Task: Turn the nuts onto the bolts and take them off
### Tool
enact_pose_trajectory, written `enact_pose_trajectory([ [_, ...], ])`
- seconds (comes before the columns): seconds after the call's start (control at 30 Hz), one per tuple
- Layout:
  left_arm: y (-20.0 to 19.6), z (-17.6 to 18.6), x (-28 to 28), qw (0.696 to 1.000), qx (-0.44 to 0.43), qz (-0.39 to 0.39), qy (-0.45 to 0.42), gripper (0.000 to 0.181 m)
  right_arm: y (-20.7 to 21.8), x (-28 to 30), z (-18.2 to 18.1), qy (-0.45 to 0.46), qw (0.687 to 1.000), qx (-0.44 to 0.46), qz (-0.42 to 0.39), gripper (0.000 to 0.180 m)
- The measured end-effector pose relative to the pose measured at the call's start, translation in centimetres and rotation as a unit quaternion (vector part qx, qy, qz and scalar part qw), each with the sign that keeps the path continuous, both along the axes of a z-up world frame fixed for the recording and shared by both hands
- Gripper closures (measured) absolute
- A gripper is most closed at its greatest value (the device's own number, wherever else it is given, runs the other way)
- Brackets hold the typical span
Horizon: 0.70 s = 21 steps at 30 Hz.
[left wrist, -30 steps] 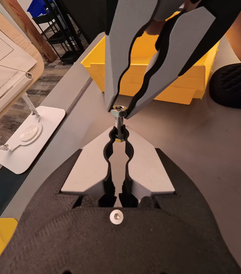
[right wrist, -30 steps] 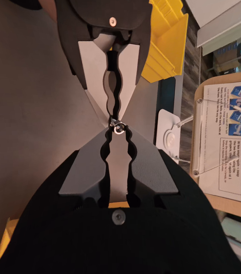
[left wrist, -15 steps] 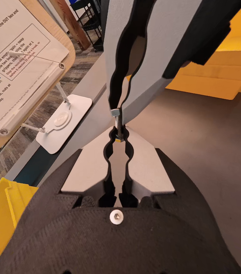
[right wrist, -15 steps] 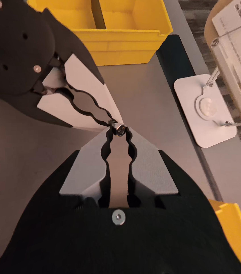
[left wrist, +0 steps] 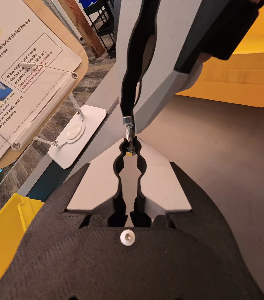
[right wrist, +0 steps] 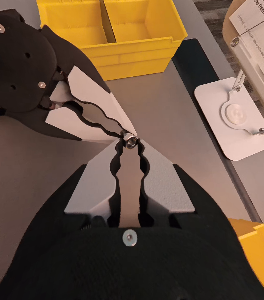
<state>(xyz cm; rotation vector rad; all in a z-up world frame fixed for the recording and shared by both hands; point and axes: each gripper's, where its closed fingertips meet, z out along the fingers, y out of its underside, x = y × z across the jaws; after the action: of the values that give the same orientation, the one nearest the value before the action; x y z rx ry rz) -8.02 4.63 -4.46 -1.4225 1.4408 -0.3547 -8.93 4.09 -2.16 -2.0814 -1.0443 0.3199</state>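
**Between two sets of fingertips: one bolt, one nut**

Across most of both frames a grey table (right wrist: pixel 168 113) is spreading out, carrying a yellow bin (right wrist: pixel 128 53) with two compartments at the top of the right wrist view and a white stand base (right wrist: pixel 235 120) at that frame's right edge. A printed sheet (left wrist: pixel 19 68) on a board is filling the upper left of the left wrist view.

At the centre of the left wrist view, the left gripper (left wrist: pixel 130 146) is clenching its tips around the lower end of a bolt (left wrist: pixel 130 138), whose threaded shaft is pointing up the frame. Coming down from the top, the right gripper (left wrist: pixel 128 121) is pinching a nut (left wrist: pixel 127 120) sitting on the bolt's upper end. In the right wrist view the same nut (right wrist: pixel 130 141) is facing the camera at centre frame, held clear of the table.
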Motion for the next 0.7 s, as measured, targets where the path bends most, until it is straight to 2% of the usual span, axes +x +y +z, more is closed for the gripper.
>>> enact_pose_trajectory([
  [0.3, 0.5, 0.5, -0.3, 1.0, -0.002, 0.005, -0.011, 0.173, -0.5, -0.1, 1.1, 0.059, 0.998, -0.014, 0.032, 0.164],
  [0.4, 1.6, 1.2, -1.3, 0.999, 0.016, 0.026, -0.009, 0.173, -0.3, 0.6, 0.2, 0.035, 0.999, -0.021, 0.032, 0.164],
  [0.53, 3.1, 4.2, -3.7, 0.997, 0.023, 0.059, -0.042, 0.173, -0.9, 0.0, -3.7, -0.051, 0.996, -0.053, 0.056, 0.164],
  [0.7, 3.5, 10.2, -7.5, 0.988, 0.062, 0.098, -0.103, 0.173, -2.3, -2.0, -10.4, -0.15, 0.976, -0.148, 0.054, 0.163],
])
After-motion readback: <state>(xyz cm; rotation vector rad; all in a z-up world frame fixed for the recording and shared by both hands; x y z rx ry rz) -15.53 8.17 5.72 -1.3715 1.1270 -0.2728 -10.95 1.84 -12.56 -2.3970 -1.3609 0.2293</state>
